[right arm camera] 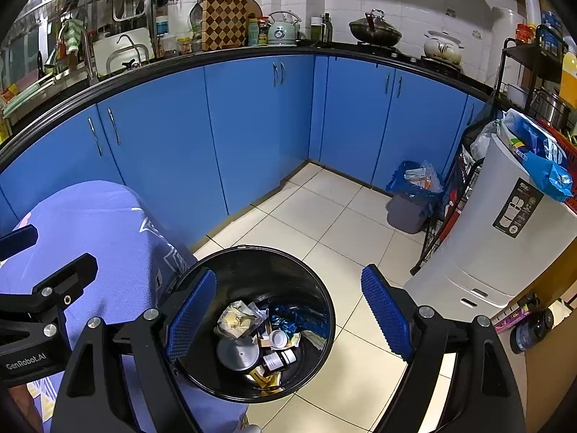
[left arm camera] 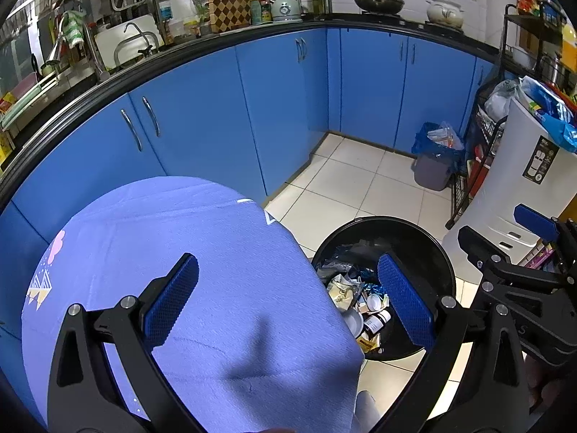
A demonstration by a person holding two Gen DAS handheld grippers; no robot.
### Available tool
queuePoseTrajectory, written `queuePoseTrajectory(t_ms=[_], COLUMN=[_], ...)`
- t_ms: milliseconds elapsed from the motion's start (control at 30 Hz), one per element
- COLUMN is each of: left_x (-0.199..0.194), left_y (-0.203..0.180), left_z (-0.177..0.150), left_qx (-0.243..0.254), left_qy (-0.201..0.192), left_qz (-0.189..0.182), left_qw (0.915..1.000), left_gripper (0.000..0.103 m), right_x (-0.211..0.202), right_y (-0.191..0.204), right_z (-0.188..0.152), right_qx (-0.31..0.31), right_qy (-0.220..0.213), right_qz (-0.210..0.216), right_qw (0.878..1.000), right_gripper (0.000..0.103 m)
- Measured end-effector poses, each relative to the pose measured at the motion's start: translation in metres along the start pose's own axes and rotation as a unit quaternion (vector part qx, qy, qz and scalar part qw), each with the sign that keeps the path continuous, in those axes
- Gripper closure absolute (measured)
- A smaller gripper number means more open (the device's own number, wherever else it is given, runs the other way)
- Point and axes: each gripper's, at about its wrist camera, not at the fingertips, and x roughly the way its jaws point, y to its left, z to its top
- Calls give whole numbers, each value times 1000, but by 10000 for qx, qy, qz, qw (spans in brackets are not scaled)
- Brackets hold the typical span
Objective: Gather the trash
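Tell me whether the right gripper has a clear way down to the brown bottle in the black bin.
Probably yes: the right gripper hangs open above the black bin, nothing covers the brown bottle, though other trash crowds it.

You are standing in a home kitchen. Glossy blue cabinet doors (right arm camera: 252, 130) with metal handles run under a black countertop (right arm camera: 223, 58) that turns a corner. On it you see a curved steel tap (left arm camera: 61, 41) at the sink, a brown checkered chopping board (right arm camera: 223, 14), a pale green kettle (right arm camera: 283, 30), a lidded dark wok (right arm camera: 375, 30) and a white ceramic pot (right arm camera: 441, 47). The floor is pale square tiles (right arm camera: 342, 223).
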Motion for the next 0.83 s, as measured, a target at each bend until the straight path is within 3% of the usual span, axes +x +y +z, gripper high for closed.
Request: queuePoseTrajectory(t_ms=[833], left_x=[-9], left_y=[-4], left_z=[-4], left_qx=[3], left_qy=[78], left_qz=[-114], left_qw=[9999], left_gripper=[5], right_x=[-11], right_y=[1], right_z=[-2], right_qx=[5], right_qy=[-44], right_qz=[26], right_qw=[10000], right_gripper=[22])
